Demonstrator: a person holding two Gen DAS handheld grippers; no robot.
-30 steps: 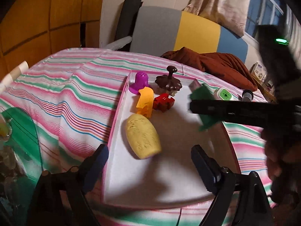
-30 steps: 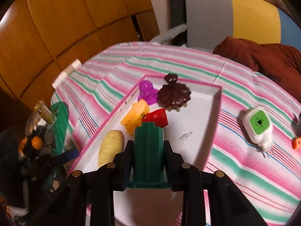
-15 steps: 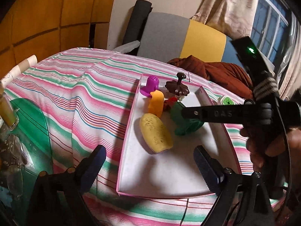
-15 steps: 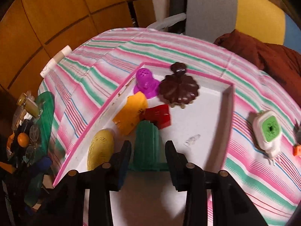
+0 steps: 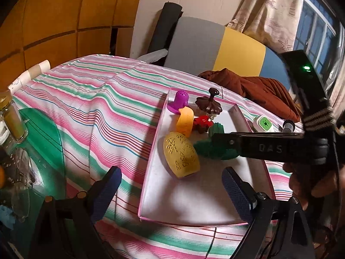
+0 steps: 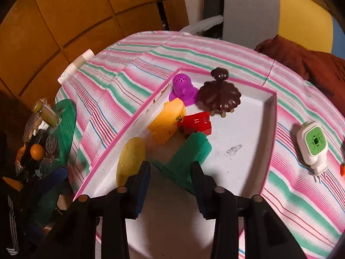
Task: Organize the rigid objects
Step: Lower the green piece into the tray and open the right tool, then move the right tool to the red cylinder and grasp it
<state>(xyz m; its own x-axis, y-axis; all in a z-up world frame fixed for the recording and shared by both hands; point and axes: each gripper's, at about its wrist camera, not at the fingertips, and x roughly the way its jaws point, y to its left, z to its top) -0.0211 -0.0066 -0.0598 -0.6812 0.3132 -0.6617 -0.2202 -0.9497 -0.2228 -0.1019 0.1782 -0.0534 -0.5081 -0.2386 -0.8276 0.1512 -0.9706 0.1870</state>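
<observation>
right wrist view: green ridged plastic piece [image 6: 185, 157] set down in the pink-rimmed white tray [image 6: 270, 138].
right tongs [image 6: 170, 172] opening off it; left tongs [image 5: 170, 185] spread, empty, at 6 o'clock.

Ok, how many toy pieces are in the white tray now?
6: purple piece and brown piece at the far end, orange piece, red piece, green piece, yellow piece nearest. None appear hidden.

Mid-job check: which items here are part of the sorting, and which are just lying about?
In the job:
- white tray
- green piece between the opening right gripper
- yellow oval
- orange piece
- red piece
- purple piece
- brown piece
- white-and-green plug-in device, possibly next

Lying about:
- brown cloth
- jar
- chair
</observation>
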